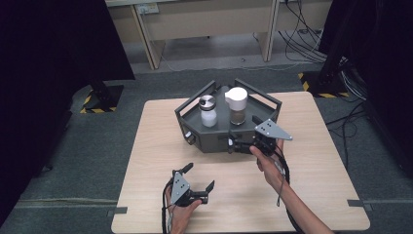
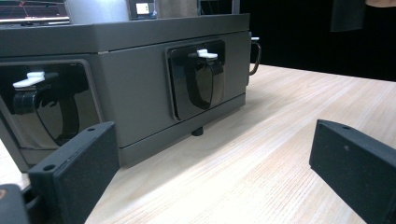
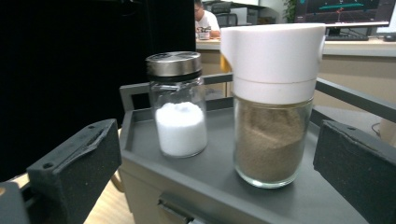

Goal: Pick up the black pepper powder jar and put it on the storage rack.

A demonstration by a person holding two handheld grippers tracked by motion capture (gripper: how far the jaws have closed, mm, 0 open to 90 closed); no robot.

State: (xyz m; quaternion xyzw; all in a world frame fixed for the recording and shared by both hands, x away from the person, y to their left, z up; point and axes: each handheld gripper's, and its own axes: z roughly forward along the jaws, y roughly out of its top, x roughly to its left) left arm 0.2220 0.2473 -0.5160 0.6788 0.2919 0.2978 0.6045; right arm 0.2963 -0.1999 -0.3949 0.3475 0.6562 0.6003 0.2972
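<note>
Holding the right gripper [image 1: 240, 145] wide open at the front edge of the grey tray [image 1: 214, 141], mid frame, facing the brown spice jar [image 1: 237, 106] beside the salt jar [image 1: 208, 110]. Resting the left gripper [image 1: 199, 183], open and empty, lower middle.

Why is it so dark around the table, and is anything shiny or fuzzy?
High view: black curtains darken the edges; the table is lit. Left gripper view: the glossy panels on the grey box mirror the room; the near jaws look soft. Right gripper view: both jars are sharp.
</note>
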